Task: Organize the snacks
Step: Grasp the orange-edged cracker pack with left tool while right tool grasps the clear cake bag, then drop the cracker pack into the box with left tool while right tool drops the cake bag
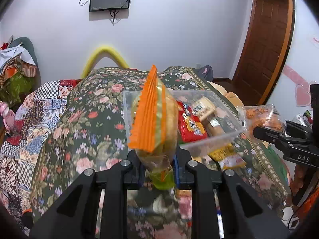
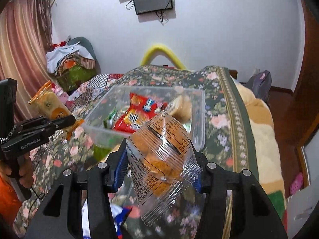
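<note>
My left gripper [image 1: 157, 169] is shut on an orange-edged pack of round biscuits [image 1: 155, 119] and holds it upright above the floral bedspread, just left of a clear plastic bin [image 1: 209, 139]. The bin holds a red snack pack [image 1: 191, 125] and tan wrapped cakes [image 1: 205, 107]. My right gripper [image 2: 159, 169] is shut on a clear pack of orange crackers [image 2: 161, 155], held near the bin's front edge [image 2: 103, 131]. The left gripper with its biscuit pack [image 2: 49, 107] shows at the left of the right wrist view. The right gripper [image 1: 279, 137] shows at the right of the left wrist view.
A yellow snack pack [image 1: 227, 157] lies on the bedspread in front of the bin. A blue and white wrapper [image 2: 119, 213] lies under my right gripper. Piled clothes [image 2: 69, 63] sit at the far left, a wooden door [image 1: 265, 39] at the right, a screen [image 2: 153, 0] on the wall.
</note>
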`<state>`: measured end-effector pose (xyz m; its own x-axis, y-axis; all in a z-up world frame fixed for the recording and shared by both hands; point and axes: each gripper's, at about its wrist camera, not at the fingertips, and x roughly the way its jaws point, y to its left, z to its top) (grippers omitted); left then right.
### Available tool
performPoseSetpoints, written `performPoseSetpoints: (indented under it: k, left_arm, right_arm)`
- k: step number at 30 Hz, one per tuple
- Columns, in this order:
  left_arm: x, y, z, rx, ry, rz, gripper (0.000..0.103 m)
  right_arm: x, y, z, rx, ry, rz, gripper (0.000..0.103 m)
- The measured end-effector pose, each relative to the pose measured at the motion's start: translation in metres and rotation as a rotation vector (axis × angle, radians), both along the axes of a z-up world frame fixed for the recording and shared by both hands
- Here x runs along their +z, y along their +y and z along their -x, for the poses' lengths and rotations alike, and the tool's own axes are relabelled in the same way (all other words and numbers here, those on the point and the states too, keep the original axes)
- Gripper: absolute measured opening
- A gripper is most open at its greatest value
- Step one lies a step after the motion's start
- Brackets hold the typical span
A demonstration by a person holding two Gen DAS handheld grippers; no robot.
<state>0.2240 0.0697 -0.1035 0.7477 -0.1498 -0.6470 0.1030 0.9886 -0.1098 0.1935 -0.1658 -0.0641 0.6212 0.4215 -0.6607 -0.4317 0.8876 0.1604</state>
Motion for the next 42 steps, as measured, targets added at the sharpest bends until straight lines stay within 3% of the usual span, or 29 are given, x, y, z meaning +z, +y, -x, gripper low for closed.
performPoseSetpoints:
  k: [18,25,27,30,32,42]
  left_arm:
    - [-0.029,-0.01,-0.113,0.04,0.086,-0.042,0.022]
    - [-0.046,-0.009,-0.133,0.066,0.137,-0.051,0.022]
    - [-0.048,-0.01,-0.133,0.066,0.149,-0.051,0.024]
    - [-0.048,-0.012,-0.132,0.073,0.155,-0.077,0.052]
    - [-0.045,-0.013,-0.129,0.063,0.14,-0.081,0.057]
    - [-0.011,-0.022,-0.089,0.009,0.065,-0.086,0.063]
  right_arm:
    - [-0.023,0.029,-0.067,0.011,0.013,0.043,0.05]
    - [-0.032,0.031,-0.076,0.025,0.034,0.057,0.053]
    - [-0.034,0.031,-0.077,0.028,0.046,0.061,0.055]
    - [-0.035,0.028,-0.076,0.023,0.052,0.062,0.058]
    - [-0.033,0.027,-0.075,0.02,0.047,0.069,0.062]
    - [-0.001,0.013,-0.056,-0.009,-0.034,0.068,0.075]
